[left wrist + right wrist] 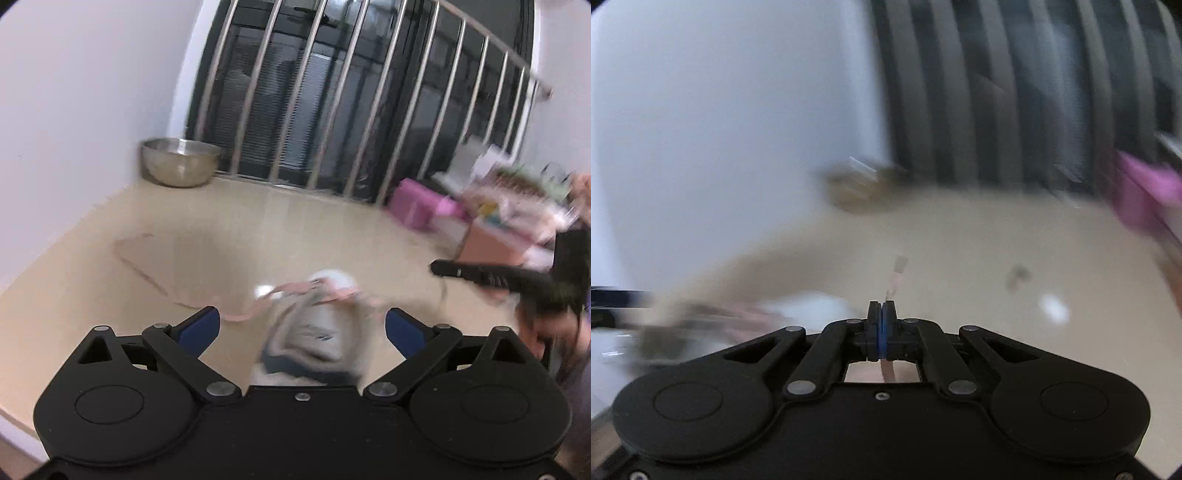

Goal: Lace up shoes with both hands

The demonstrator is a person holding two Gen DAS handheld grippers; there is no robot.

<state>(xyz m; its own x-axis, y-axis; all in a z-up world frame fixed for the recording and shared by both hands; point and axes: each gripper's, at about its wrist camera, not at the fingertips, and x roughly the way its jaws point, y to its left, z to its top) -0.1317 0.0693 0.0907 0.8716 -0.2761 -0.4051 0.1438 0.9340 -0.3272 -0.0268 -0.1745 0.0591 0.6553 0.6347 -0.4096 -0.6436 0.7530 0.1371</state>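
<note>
Left wrist: left gripper [303,325] jaws wide, empty; right gripper [882,308] jaws pinch lace [896,280].

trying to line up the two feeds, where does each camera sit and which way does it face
Left wrist: sits on the open left gripper, looking forward and down at the grey and white shoe with its pink lace; the other gripper shows at right.
Right wrist: sits on the right gripper, shut on the lace end, facing a blurred white wall.
Shared: round steel bowl, beige floor, barred window, pink box.
</note>
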